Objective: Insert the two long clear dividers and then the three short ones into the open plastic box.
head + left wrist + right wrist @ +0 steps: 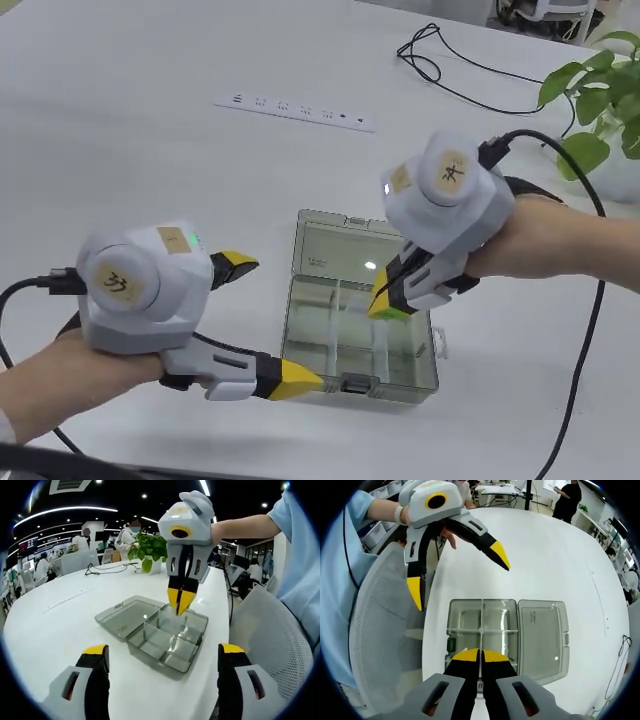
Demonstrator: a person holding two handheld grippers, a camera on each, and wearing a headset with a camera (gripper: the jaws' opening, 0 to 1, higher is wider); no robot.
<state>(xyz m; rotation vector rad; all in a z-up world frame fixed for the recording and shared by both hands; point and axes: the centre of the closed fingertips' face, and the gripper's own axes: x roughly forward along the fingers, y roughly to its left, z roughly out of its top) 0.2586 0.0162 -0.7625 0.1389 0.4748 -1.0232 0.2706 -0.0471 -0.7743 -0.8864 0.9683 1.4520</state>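
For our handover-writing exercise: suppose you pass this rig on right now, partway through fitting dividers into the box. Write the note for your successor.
Left claw: open, empty, beside the open plastic box.
Right claw: shut, seemingly on a clear divider it holds down inside the box.
Done: crossing dividers stand in the box; exact count unclear.
Left: seat this one, then confirm two long and three short are in.
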